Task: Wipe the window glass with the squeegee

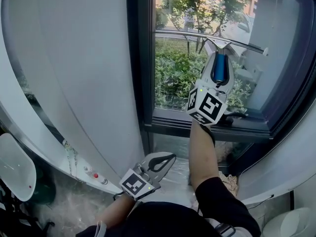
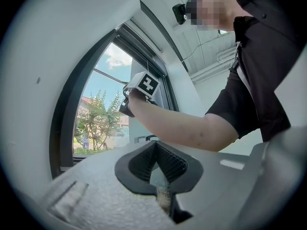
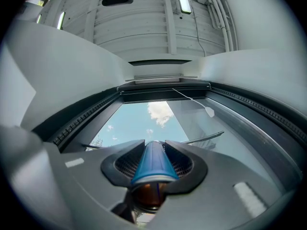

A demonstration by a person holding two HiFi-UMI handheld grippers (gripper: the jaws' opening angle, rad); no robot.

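Observation:
The squeegee's blue handle point(image 1: 220, 67) is clamped in my right gripper point(image 1: 220, 58), which is shut on it and raised in front of the window glass point(image 1: 173, 73). Its long thin blade point(image 1: 197, 36) lies across the upper pane, slightly tilted down to the right. In the right gripper view the blue handle point(image 3: 152, 162) fills the jaws of the right gripper point(image 3: 154, 145), and the blade point(image 3: 204, 138) shows beyond against the sky. My left gripper point(image 1: 165, 158) hangs low near the floor, shut and empty. The left gripper point(image 2: 156, 147) faces the window with its pads meeting.
A dark window frame post point(image 1: 143, 58) and sill point(image 1: 207, 125) border the pane. A white curved wall panel point(image 1: 74, 83) fills the left. A blind cord with a white pull point(image 3: 209, 111) hangs across the glass. A white rounded object point(image 1: 15, 167) sits at lower left.

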